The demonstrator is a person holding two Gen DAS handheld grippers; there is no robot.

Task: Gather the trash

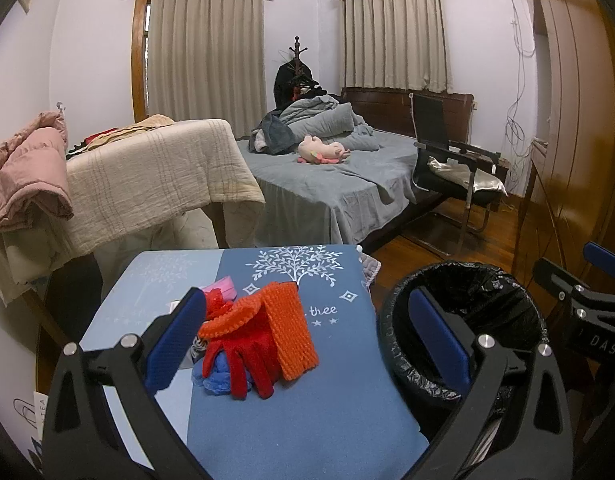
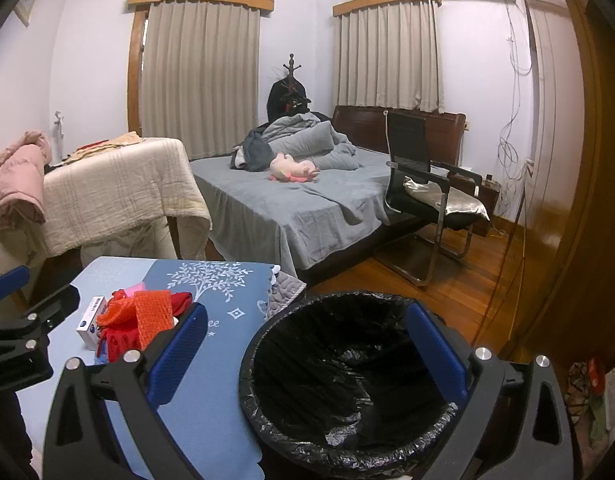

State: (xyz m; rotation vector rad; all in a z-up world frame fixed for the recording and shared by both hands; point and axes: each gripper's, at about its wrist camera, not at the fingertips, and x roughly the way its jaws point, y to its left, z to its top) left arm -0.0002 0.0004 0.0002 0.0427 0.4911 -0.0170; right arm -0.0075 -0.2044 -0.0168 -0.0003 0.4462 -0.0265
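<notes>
A heap of trash lies on the blue tree-print table (image 1: 307, 420): orange netting (image 1: 289, 332), a red glove (image 1: 243, 364), crumpled blue material (image 1: 217, 378) and a pink packet (image 1: 223, 283). My left gripper (image 1: 307, 340) is open and empty, its jaws wide, just before the heap. A black-lined bin (image 1: 459, 320) stands right of the table. My right gripper (image 2: 307, 356) is open and empty above the bin's mouth (image 2: 347, 376). The right wrist view also shows the heap (image 2: 147, 320) and a small white box (image 2: 89, 322).
A bed with grey bedding (image 1: 327, 176) and a pink plush toy (image 1: 323, 150) lies beyond the table. A cream-covered surface (image 1: 155, 168) stands at left, a black chair (image 1: 451, 164) at right on the wooden floor (image 2: 447, 280). More items lie on the floor at far right (image 2: 591, 392).
</notes>
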